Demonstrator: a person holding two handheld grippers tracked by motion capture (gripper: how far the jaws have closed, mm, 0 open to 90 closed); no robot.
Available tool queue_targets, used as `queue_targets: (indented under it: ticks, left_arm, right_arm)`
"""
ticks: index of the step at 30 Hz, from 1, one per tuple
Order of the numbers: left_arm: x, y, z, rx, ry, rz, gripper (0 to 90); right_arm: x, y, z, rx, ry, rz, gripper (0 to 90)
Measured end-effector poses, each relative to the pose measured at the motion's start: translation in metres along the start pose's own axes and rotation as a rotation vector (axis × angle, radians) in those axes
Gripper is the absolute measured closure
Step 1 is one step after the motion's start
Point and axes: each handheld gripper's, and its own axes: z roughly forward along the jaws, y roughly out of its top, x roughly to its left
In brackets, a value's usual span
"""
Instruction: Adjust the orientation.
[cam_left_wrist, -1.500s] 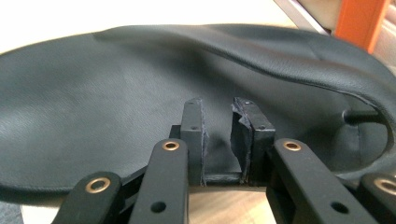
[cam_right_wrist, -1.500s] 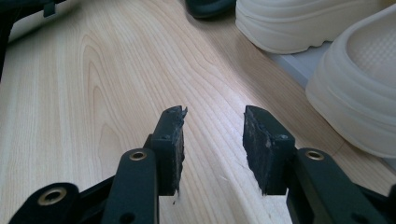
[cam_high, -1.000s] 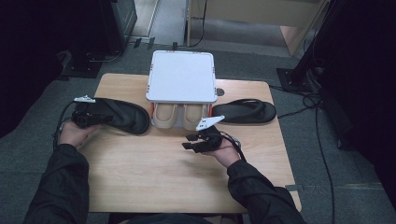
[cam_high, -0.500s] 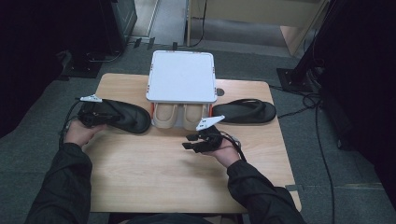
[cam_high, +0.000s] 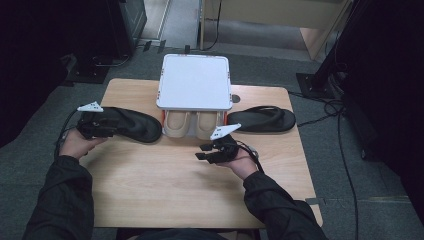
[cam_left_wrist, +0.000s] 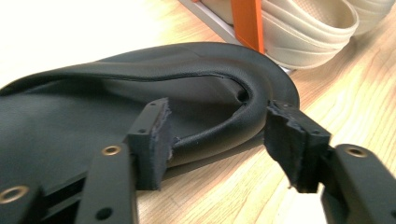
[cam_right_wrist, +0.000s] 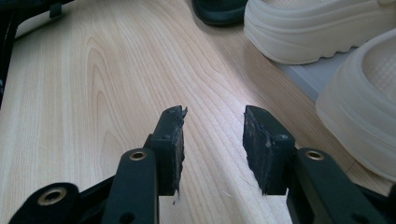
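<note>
Your left gripper (cam_left_wrist: 217, 140) stands wide open with the black sandal's (cam_high: 127, 123) strap (cam_left_wrist: 219, 133) lying between its jaws, ungripped, at nine o'clock of the shoe rack (cam_high: 194, 82).

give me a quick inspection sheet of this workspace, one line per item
surface: light wooden table, front half bare
job's things: black sandal flat on the left, toe end near the rack; its strap sits between the left gripper's open jaws; second black sandal on the right
clutter: white-topped rack at the back edge with a pair of beige shoes under it
grippers: left gripper open around the strap, not closed; right gripper open, holding nothing, above bare wood
cables: one trails from each gripper; more on the floor at right
surroundings: grey floor, dark equipment on both sides
</note>
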Motion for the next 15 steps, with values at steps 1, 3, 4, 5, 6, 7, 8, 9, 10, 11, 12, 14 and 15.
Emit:
queue_targets:
  ticks: [1,3,4,5,6,7,8,9,10,11,12,14,15]
  left_arm:
    - [0.001,-0.001,0.004,-0.006,-0.01,0.001,35.8]
    - [0.001,-0.002,0.008,-0.001,-0.027,0.025,32.0]
    - [0.001,-0.002,0.008,-0.001,-0.027,0.025,30.4]
    - [0.0,-0.001,0.011,0.008,-0.034,0.043,29.3]
    - [0.0,-0.001,0.011,0.008,-0.034,0.043,29.0]
    - [-0.001,-0.001,0.013,0.01,-0.036,0.046,29.0]
    - [-0.002,0.0,0.017,0.016,-0.039,0.047,29.1]
    - [-0.002,0.001,0.019,0.023,-0.041,0.055,29.4]
    - [-0.002,0.001,0.019,0.023,-0.041,0.055,29.8]
    - [-0.003,0.001,0.022,0.036,-0.038,0.065,29.8]
    - [-0.004,0.002,0.026,0.053,-0.037,0.074,30.3]
    - [-0.006,0.003,0.031,0.091,-0.032,0.097,32.6]
    - [-0.007,0.004,0.034,0.099,-0.04,0.105,35.2]
  right_arm:
    - [0.0,0.0,0.0,0.001,-0.001,0.0,58.9]
    - [0.0,0.0,0.0,0.004,-0.001,0.003,58.8]
    - [0.0,0.0,0.0,0.004,-0.001,0.003,58.8]
    - [0.0,-0.001,0.0,0.005,-0.002,0.007,58.8]
    - [0.0,-0.001,0.0,0.005,-0.002,0.007,58.8]
    - [0.0,-0.001,0.0,0.006,-0.001,0.009,58.8]
    - [0.001,-0.002,0.0,0.007,-0.002,0.011,58.8]
    - [0.0,-0.002,0.0,0.008,-0.003,0.009,58.8]
    - [0.0,-0.002,0.0,0.008,-0.003,0.009,58.8]
    - [0.0,-0.002,0.0,0.009,-0.004,0.011,58.8]
    - [0.001,-0.003,-0.001,0.009,-0.005,0.013,58.8]
    - [0.001,-0.003,-0.002,0.009,-0.007,0.014,58.8]
    - [0.001,-0.004,-0.002,0.007,-0.01,0.014,58.8]
